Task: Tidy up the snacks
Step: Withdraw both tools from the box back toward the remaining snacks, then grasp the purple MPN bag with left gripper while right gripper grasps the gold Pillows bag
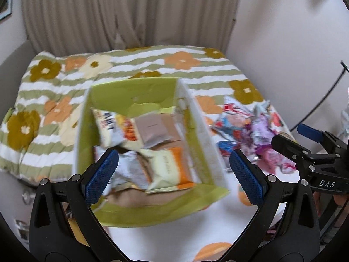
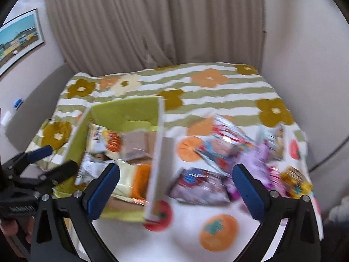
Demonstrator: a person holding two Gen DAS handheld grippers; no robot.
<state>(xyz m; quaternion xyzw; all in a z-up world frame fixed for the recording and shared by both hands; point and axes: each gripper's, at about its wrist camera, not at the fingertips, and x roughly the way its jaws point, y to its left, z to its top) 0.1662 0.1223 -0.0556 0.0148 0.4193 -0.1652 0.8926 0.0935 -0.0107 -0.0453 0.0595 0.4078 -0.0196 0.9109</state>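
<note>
Both claws, left [image 1: 173,174] and right [image 2: 175,186], are standing wide and gripping nothing above the bed [image 1: 54,83]. Several snacks [image 1: 165,170] are sitting in the green box [image 1: 130,96]; a pile [image 2: 229,152] is lying beside it, awaiting sorting.

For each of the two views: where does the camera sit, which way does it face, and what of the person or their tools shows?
Left wrist: on the left tool, open, facing down over the green box of snacks; the right tool and a bit of hand show at right.
Right wrist: on the right tool, open, facing down at the box's white wall and the loose snack pile; the left tool and fingers show at left.
Shared: box, pile, floral cover, curtain.
</note>
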